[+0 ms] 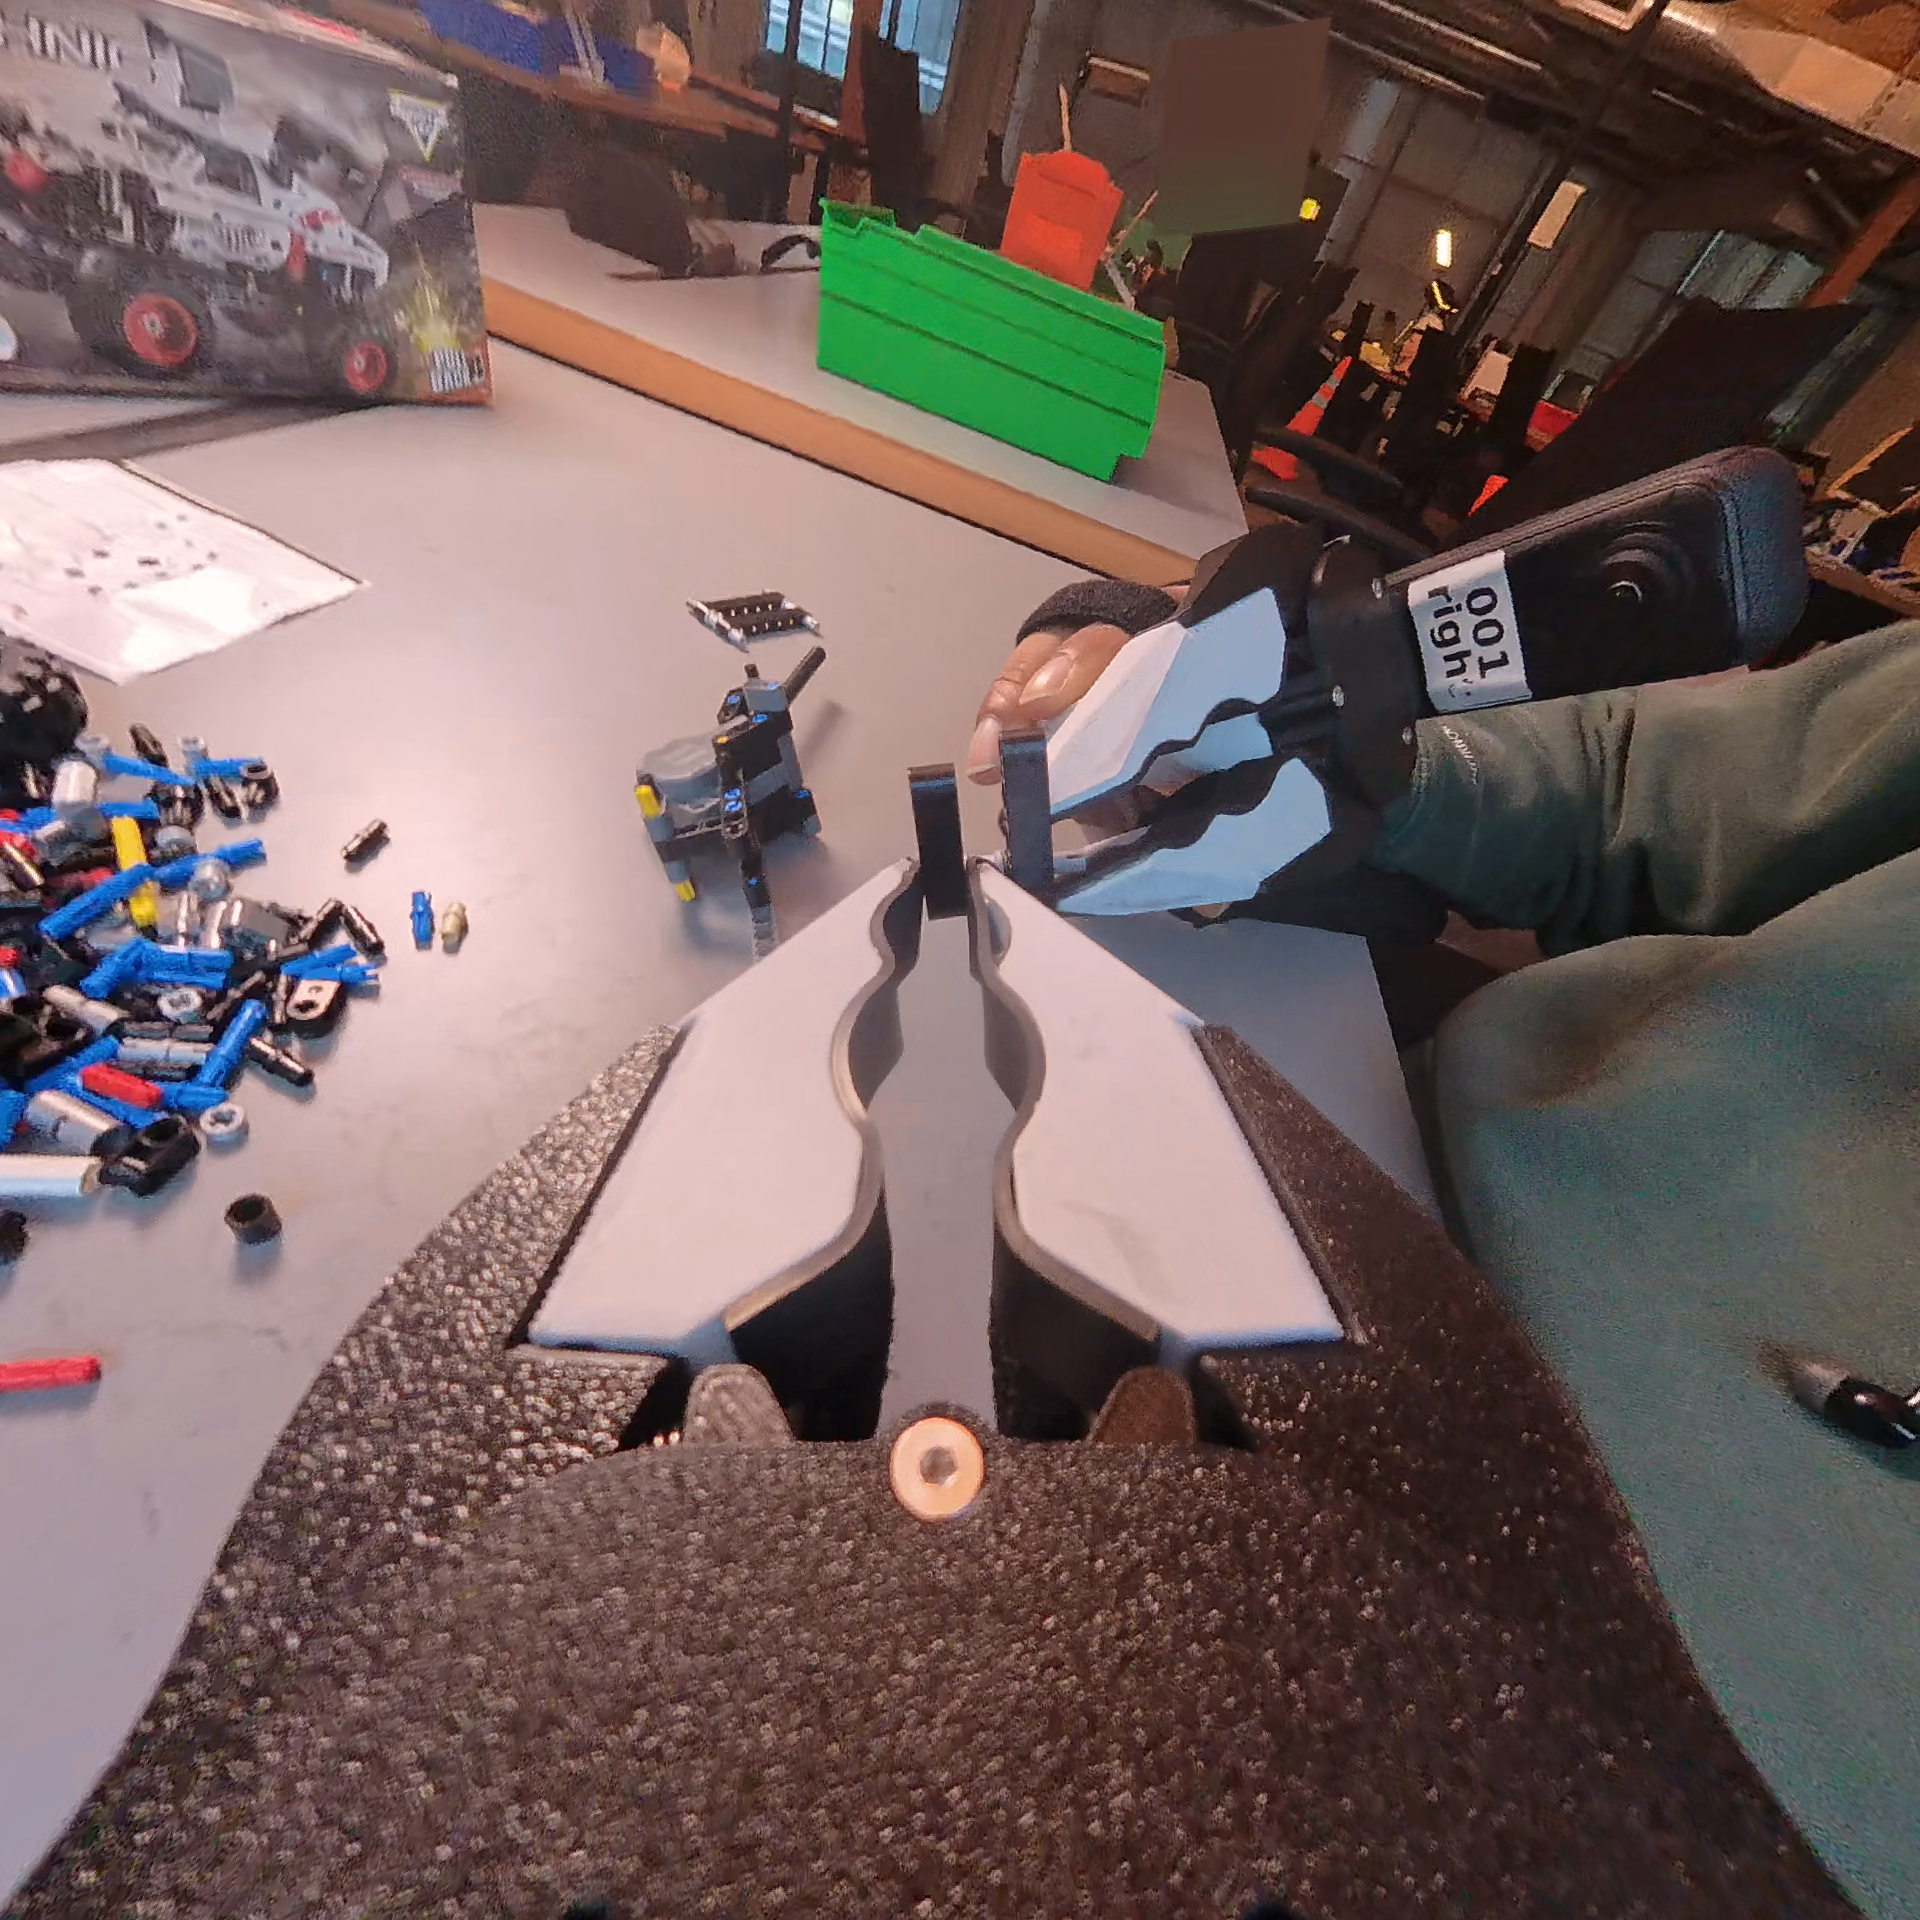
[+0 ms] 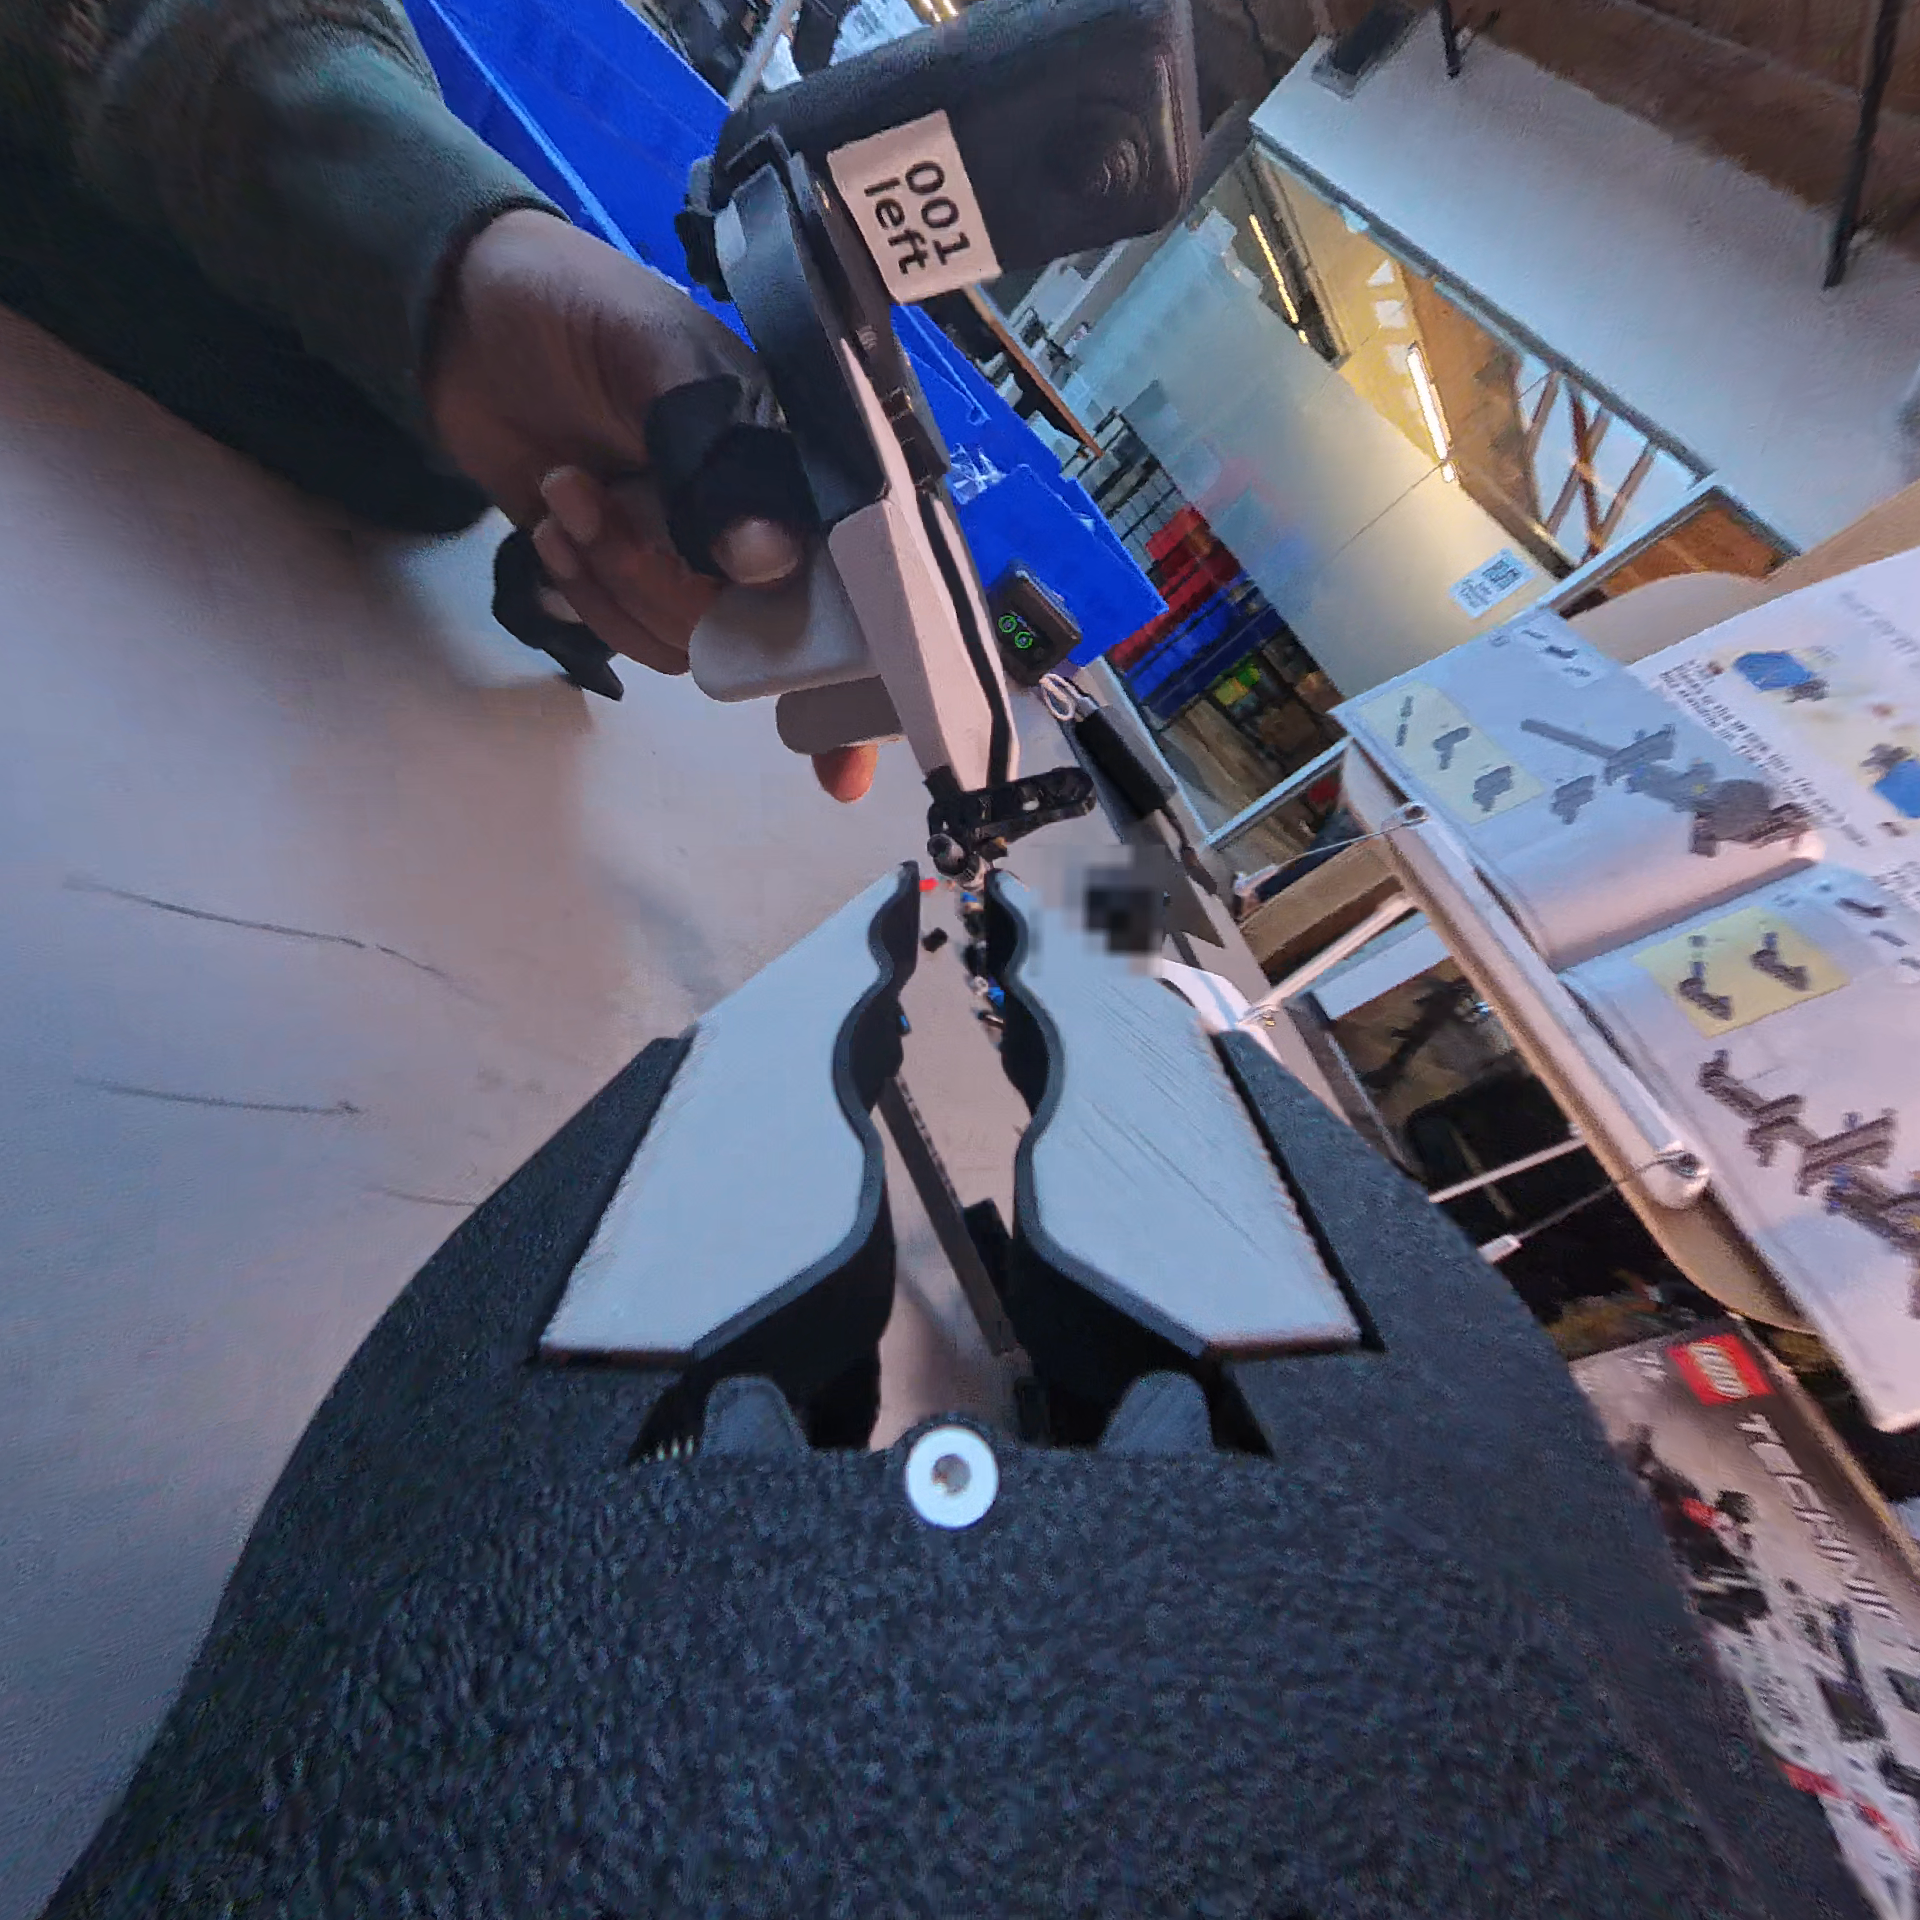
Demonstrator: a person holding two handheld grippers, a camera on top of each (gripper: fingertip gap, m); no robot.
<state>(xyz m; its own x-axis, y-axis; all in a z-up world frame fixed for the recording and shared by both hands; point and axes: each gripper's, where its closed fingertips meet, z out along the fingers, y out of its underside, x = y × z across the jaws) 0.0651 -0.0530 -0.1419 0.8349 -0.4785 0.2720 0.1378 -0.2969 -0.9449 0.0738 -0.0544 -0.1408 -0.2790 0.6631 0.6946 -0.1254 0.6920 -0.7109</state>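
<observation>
A grey surface (image 1: 520, 623) fills the left wrist view. At its far left stands a toy truck kit box (image 1: 229, 208); a green bin (image 1: 977, 332) sits on a second table behind. A printed sheet (image 1: 135, 561) lies flat in front of the box. Below it spreads a loose pile of small blue, black and grey building parts (image 1: 135, 987). A small, partly built grey and black assembly (image 1: 727, 790) stands alone near the middle, well apart from the pile.

The left tool (image 1: 943, 883) is raised above the surface, its jaws nearly together and pinching a short black beam (image 1: 938, 826) upright at the tips. The right tool (image 1: 1051, 831), held in a hand (image 1: 1023, 686), points at it from just beside. Its jaws show only a narrow gap. A second black strip (image 1: 1027, 800) stands at its tips, but I cannot tell whether it is gripped.
</observation>
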